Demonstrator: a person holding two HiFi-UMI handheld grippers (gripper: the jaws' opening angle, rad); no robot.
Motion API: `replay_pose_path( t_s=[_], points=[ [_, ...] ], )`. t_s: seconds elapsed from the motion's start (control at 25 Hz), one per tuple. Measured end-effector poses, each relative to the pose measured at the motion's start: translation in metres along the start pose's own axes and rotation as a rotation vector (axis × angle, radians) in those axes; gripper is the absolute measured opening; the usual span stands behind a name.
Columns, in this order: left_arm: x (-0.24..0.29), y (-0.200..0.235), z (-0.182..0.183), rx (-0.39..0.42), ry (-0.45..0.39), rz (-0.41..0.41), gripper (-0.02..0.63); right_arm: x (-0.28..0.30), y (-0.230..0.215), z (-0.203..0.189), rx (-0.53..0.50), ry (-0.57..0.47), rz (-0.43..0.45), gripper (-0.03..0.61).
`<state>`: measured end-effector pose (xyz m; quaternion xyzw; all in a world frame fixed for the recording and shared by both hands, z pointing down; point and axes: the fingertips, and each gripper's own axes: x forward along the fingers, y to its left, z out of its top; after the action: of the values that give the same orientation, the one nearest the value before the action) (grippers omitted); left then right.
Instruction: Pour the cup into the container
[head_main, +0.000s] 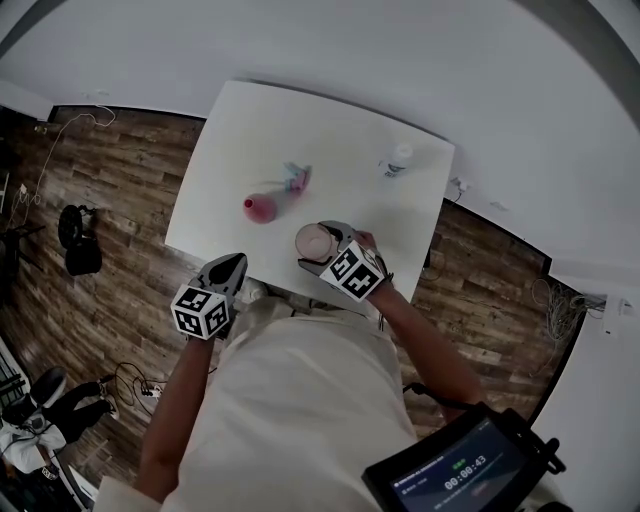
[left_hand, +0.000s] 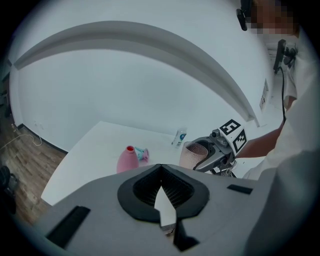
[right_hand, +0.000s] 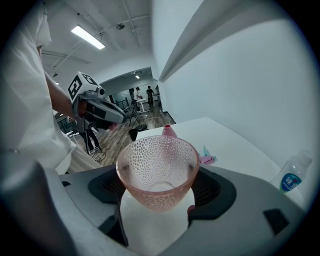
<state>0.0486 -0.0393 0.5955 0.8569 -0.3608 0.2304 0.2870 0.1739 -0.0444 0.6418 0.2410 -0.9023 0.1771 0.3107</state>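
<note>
Cup (right_hand: 157, 170) pinched by right hand-held gripper (right_hand: 157, 207); left hand-held gripper (left_hand: 161, 172), by its view, closed.

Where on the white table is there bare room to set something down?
The far strip of the table behind the pink container and the small teal item is bare, and so is the middle between that item and the bottle. The near edge is crowded: the right gripper holds the cup there, close to the container.
</note>
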Motion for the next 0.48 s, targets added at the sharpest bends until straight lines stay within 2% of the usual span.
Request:
replay_pose_path(
  t_s=[0.48],
  points=[
    [0.007, 0.006, -0.016, -0.009, 0.035, -0.002, 0.011, 0.028, 0.003, -0.017, -0.043, 0.021, 0.021, 0.373]
  ],
)
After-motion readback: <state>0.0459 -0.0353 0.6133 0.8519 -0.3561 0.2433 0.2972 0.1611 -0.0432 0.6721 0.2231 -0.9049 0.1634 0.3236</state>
